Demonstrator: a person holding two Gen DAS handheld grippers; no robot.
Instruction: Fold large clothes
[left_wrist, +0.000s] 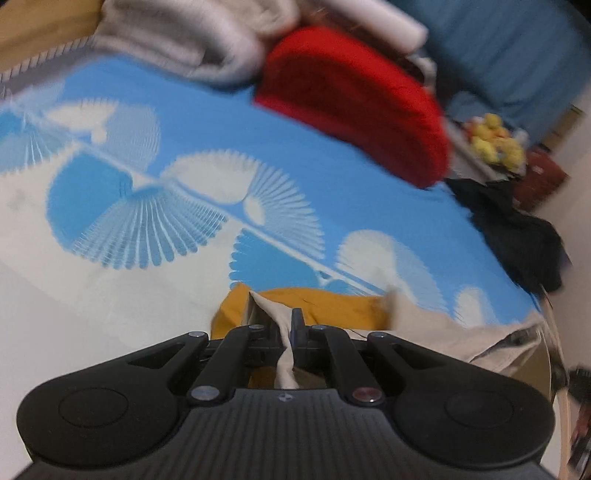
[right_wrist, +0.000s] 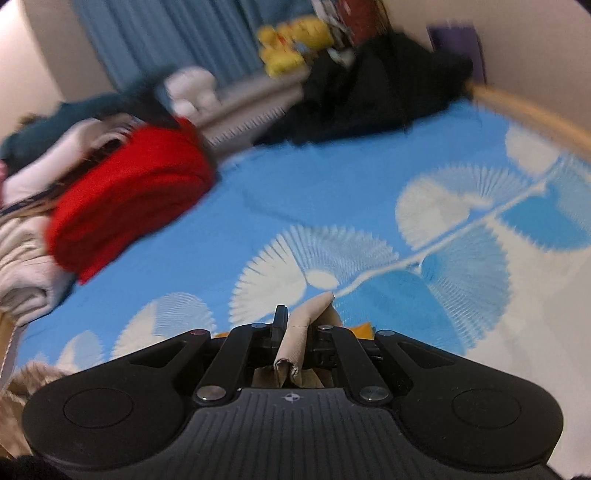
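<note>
Beige garment (left_wrist: 286, 354) pinched by left gripper (left_wrist: 286, 332), right gripper (right_wrist: 295, 332)

Showing matte black plastic on both: left gripper (left_wrist: 286, 332), right gripper (right_wrist: 293, 328). Spreading at the near end into a wide ribbed base, flanked by two rounded lobes, each bearing a shallow round disc. Carrying a small white crosshair mark at the base's centre edge. Running forward as paired black link bars, pinned with silver round-head screws; one left-gripper screw looking reddish. Ending in thin, flat, dark fingers (left_wrist: 296, 319).
</note>
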